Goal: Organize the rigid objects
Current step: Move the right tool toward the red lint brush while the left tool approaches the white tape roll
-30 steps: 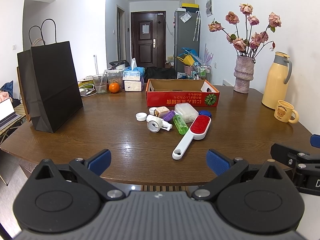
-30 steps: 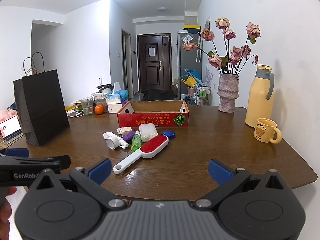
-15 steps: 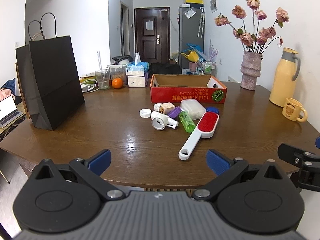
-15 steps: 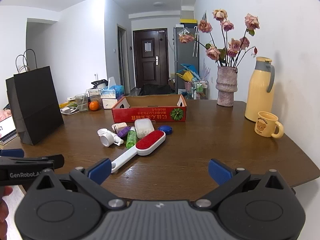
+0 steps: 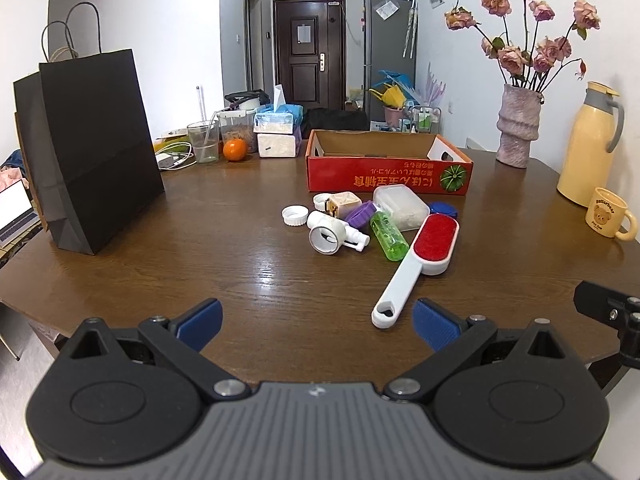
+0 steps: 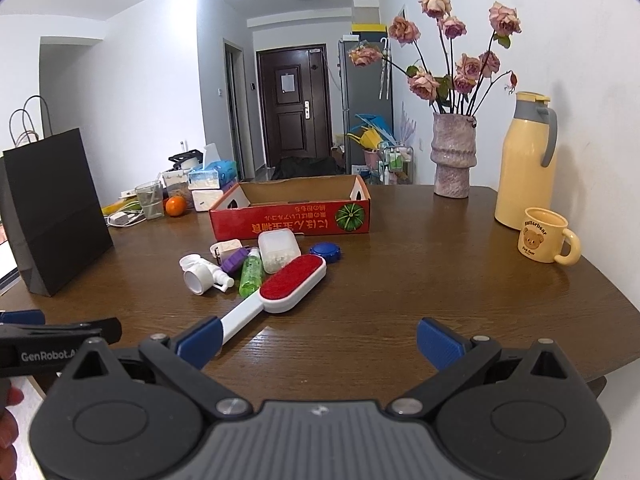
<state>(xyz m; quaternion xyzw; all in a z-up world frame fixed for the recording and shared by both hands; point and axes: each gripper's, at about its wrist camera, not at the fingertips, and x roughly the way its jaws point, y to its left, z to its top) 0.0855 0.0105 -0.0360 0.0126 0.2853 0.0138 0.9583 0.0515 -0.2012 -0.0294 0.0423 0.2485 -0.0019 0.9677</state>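
A red-padded white plastic lint brush point(image 5: 416, 262), green bottle point(image 5: 388, 235) and small containers lie clustered mid-table before the open red cardboard box point(image 5: 386, 168).

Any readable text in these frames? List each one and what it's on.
"GenRobot.A", cut off: left gripper.
"Butterbear", small and uncertain: yellow mug; its lower line is too small to read.
Red box: upside-down printed characters, not readable.
Note on the door: too small.

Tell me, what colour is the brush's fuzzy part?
Red, on the brush; clearest in the right wrist view.
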